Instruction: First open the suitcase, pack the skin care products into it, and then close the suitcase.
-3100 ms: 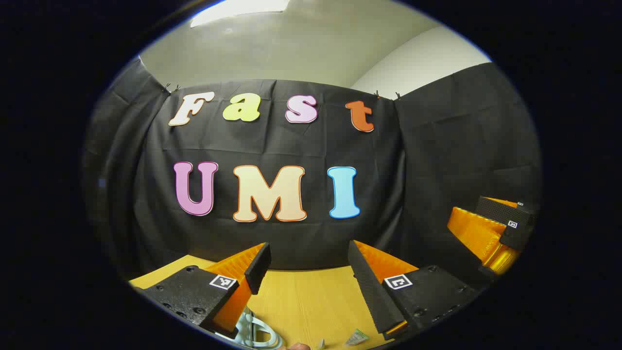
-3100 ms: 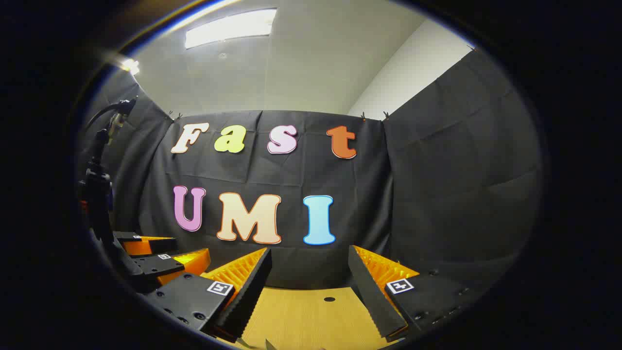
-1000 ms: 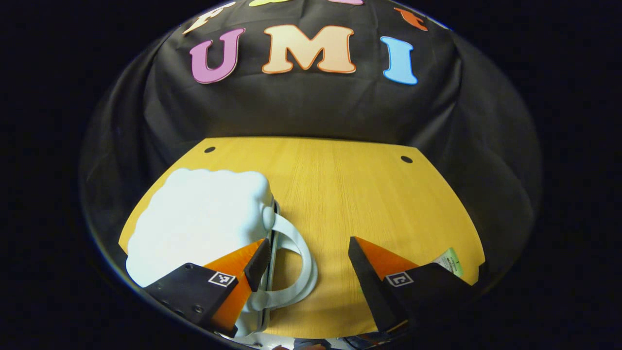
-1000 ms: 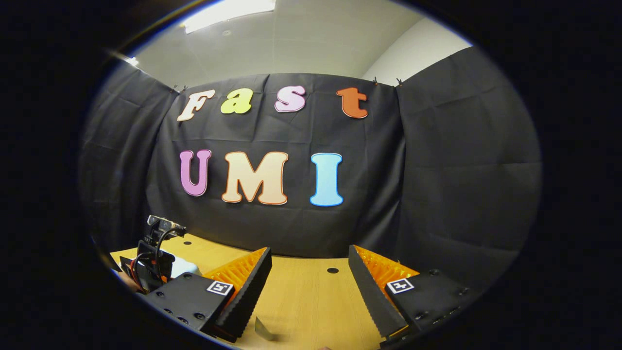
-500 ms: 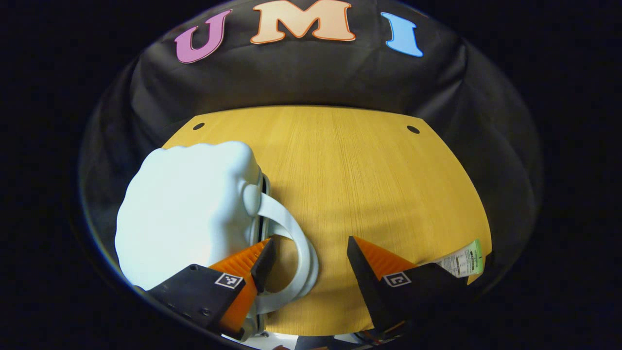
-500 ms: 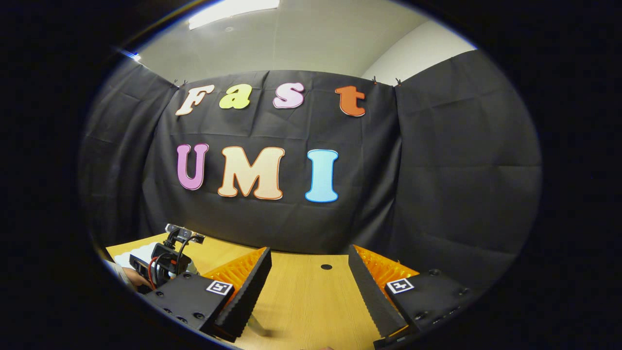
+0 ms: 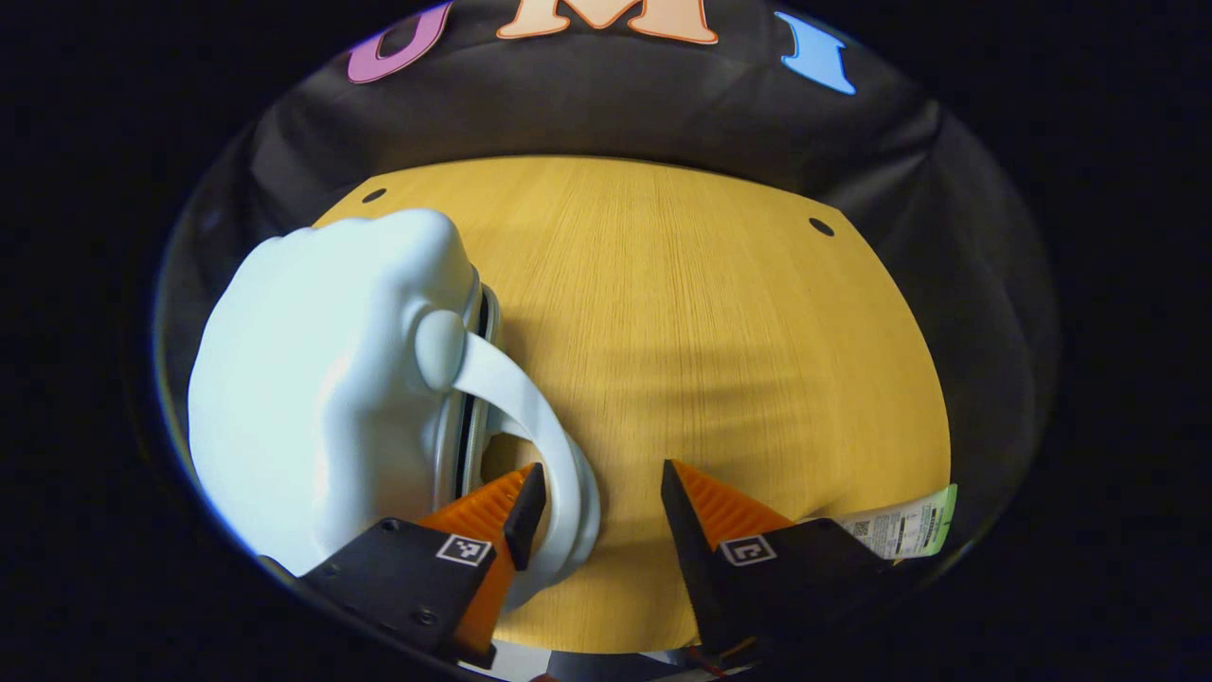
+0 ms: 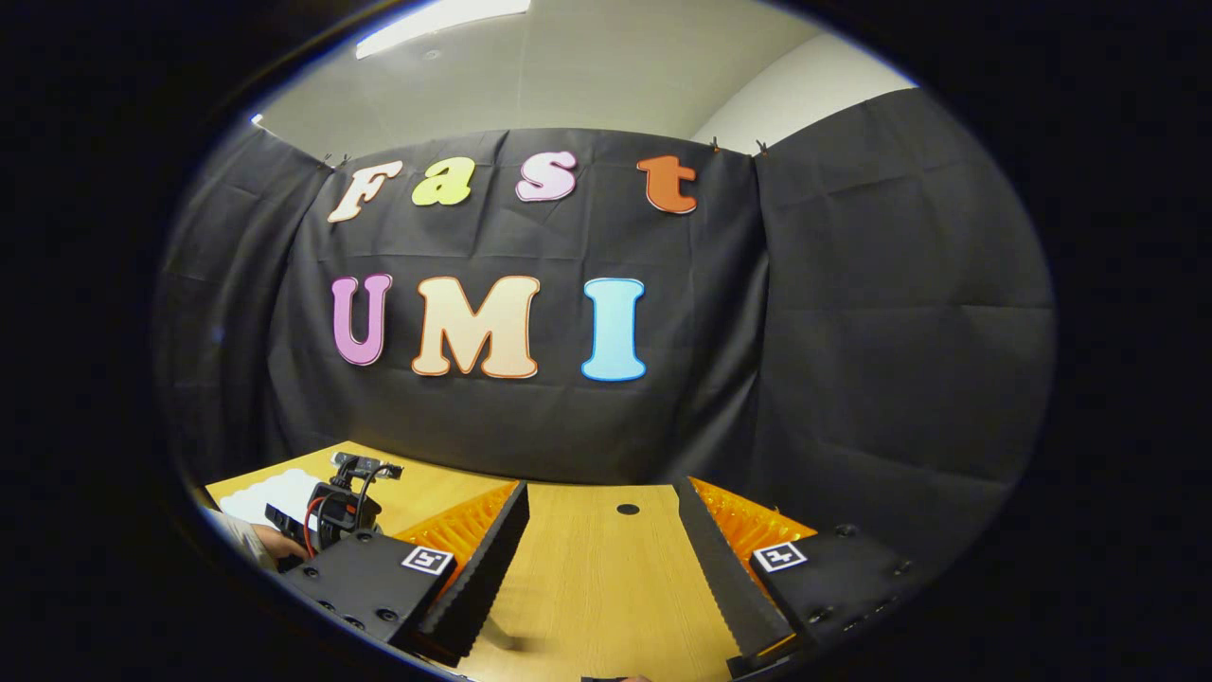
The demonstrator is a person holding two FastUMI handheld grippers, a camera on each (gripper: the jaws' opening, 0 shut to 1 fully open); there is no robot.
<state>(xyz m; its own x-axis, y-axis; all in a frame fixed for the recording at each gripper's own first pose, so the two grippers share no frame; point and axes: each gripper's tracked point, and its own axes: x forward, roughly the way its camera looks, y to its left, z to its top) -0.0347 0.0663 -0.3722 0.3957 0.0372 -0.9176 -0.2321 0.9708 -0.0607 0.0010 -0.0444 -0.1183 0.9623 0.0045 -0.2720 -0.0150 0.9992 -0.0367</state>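
- In the left gripper view the left tongs [image 7: 595, 507] are spread open and hold nothing; one finger sits inside the loop of the handle [image 7: 530, 440], the other over bare wood to its side.
- That handle belongs to the pale suitcase [image 7: 317, 388], which lies closed on the table [image 7: 720, 332] with its dark zip line facing the tongs. Whether the finger touches the handle is hard to make out.
- At the table's near edge, just beyond the other finger, a skin care packet [image 7: 900, 530] lies flat, partly cut off behind the tongs' body.
- In the right gripper view the right tongs [image 8: 598, 549] are also open and empty, pointing level across the table [image 8: 587, 578].
- Farther off in that view, the left tongs' body [image 8: 331, 511] shows with a hand [image 8: 275, 542] behind it, and a sliver of the suitcase [image 8: 275, 493] beyond; the rest of it is hidden.
- Two small round holes mark the table's far side in the left gripper view.
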